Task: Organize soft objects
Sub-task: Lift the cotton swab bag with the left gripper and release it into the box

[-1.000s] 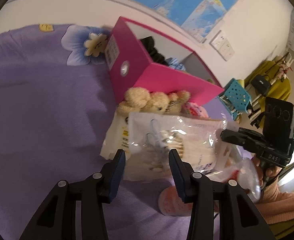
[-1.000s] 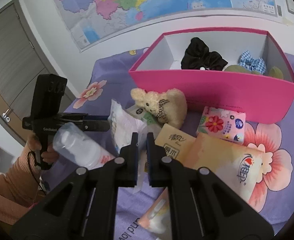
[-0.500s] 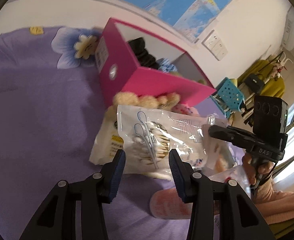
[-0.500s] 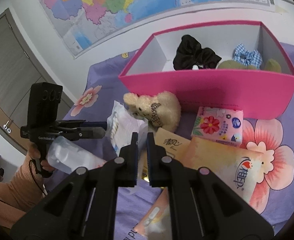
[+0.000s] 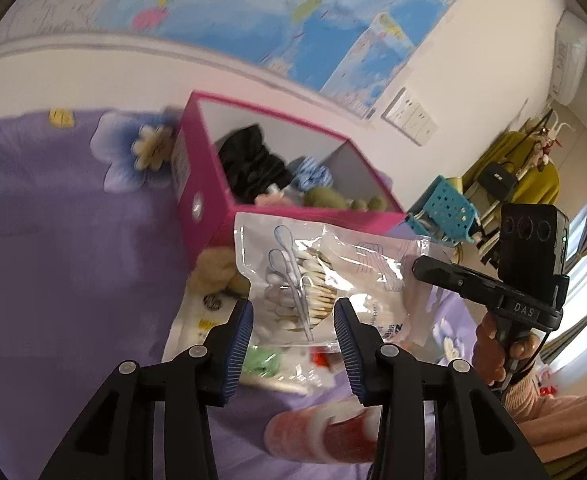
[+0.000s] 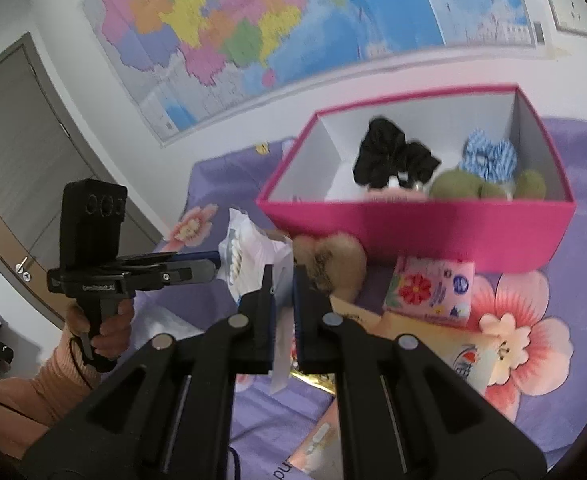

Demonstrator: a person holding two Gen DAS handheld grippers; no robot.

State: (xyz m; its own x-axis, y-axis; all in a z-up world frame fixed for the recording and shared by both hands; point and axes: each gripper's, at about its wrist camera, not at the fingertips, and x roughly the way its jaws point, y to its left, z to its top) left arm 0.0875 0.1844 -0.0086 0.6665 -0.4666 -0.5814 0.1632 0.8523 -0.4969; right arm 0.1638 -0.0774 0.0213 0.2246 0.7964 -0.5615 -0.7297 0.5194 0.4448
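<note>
My right gripper [image 6: 282, 280] is shut on the edge of a clear bag of cotton swabs [image 6: 245, 256] and holds it in the air, in front of the pink box [image 6: 413, 220]. In the left wrist view the bag [image 5: 325, 280] hangs just beyond my open, empty left gripper [image 5: 293, 320], with the right gripper [image 5: 425, 270] pinching its right edge. The box [image 5: 209, 200] holds a black scrunchie [image 6: 393, 156], a blue checked scrunchie [image 6: 489, 156] and olive soft pieces [image 6: 461, 188]. A beige plush toy [image 6: 333, 256] lies against the box front.
On the purple flowered bedspread [image 5: 53, 240] lie a pink flowered tissue pack [image 6: 429, 288], a larger orange tissue pack [image 6: 465, 356], a white packet [image 5: 197, 320] and a pink-wrapped roll [image 5: 321, 432]. A map covers the wall behind. A blue basket [image 5: 445, 212] stands off the bed's right side.
The right gripper has lifted the swab bag higher and nearer the box. The left gripper has risen and tilted up, so the box's inside now shows.
</note>
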